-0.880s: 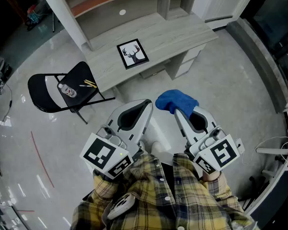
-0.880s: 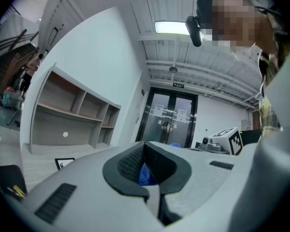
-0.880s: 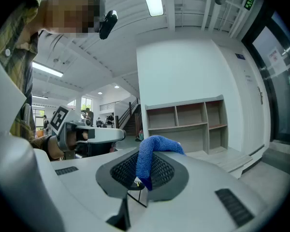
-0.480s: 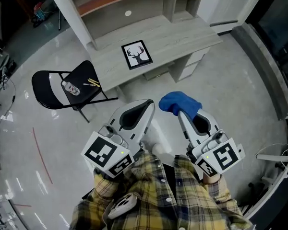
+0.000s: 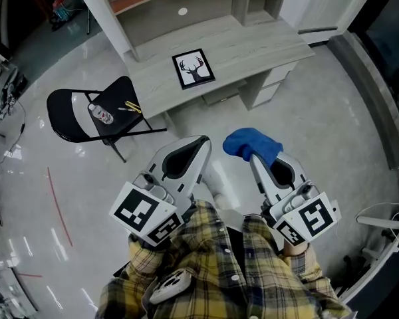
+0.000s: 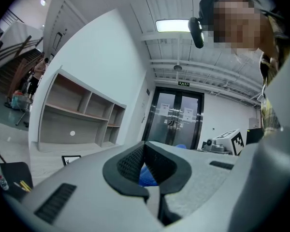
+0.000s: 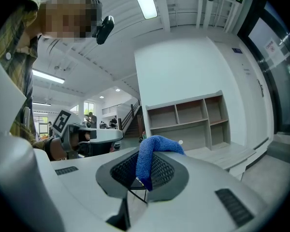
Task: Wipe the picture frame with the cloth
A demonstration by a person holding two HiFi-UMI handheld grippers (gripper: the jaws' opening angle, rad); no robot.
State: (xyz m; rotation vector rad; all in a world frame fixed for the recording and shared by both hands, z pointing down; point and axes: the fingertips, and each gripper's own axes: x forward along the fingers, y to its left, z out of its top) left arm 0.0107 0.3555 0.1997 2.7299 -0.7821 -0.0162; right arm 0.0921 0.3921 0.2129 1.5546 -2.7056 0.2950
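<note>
Right tool (image 5: 258, 157): clamped on the blue cloth (image 5: 251, 143), which bunches over its tips. Left tool (image 5: 199, 145): jaws together, nothing gripped.

Picture frame (image 5: 197, 68): flat on the counter (image 5: 259, 42), well apart from both tools, long axis running near to far. From the cloth it lies farther off and to the left; the left tool stands more directly in line with it.

Judgement: the right tool must reach forward and leftward to bring the cloth onto the frame.

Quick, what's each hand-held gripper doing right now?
Left hand-held gripper: closed, empty.
Right hand-held gripper: closed on the blue cloth.
</note>
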